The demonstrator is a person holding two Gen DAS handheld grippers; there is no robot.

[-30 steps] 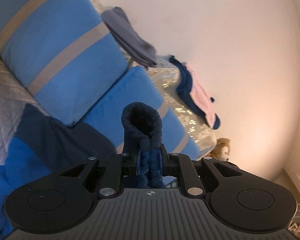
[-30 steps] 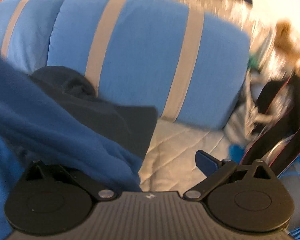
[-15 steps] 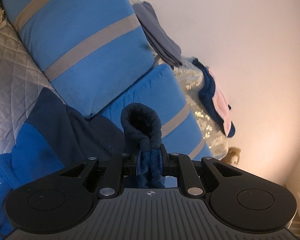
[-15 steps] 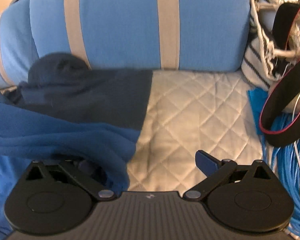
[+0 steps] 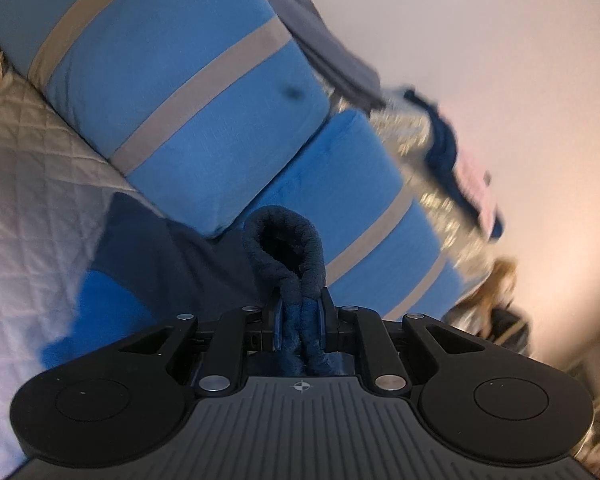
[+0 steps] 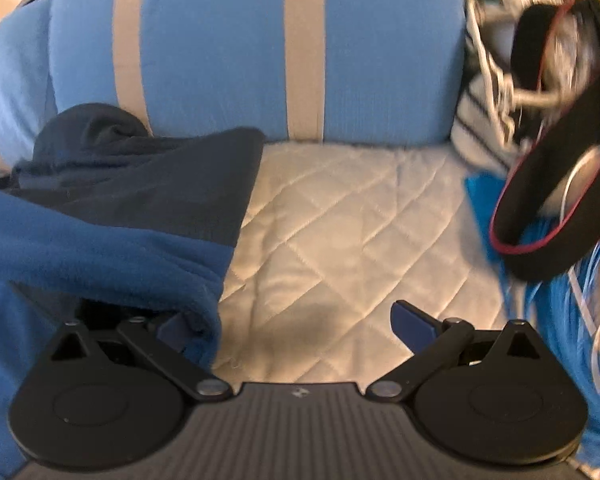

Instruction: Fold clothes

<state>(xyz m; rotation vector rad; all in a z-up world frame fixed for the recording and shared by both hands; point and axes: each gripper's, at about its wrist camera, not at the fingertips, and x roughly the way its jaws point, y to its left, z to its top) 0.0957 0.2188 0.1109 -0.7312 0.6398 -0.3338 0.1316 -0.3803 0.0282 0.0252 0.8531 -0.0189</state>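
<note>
**Left wrist view: fleece pinched, right side spread wide**

Left wrist view shows the left gripper [image 5: 299, 326] clenched on a bunched roll of the two-tone blue fleece garment [image 5: 284, 248], the pinched fabric looping up beyond the fingertips. Rest of the garment trails down-left onto the quilted bedcover [image 5: 28, 168], its dark navy part lying against the striped blue pillows [image 5: 172, 80].

Right wrist view: right gripper [image 6: 300, 320] released, jaws wide, nothing between them. One fingertip sits under or against the fleece edge; contact unclear. Garment [image 6: 100, 240] fills the left of the frame, bare quilt to the right.

Step, by my reading: carrying one edge over to lay a fold. Right hand free to pin or take a second corner.

Next move calls for a hold on the loose near edge, so both hands can draw the fabric flat.

Orientation: the garment's long axis appears to run toward the pillows, navy end foremost. Blur limits certainty.
</note>
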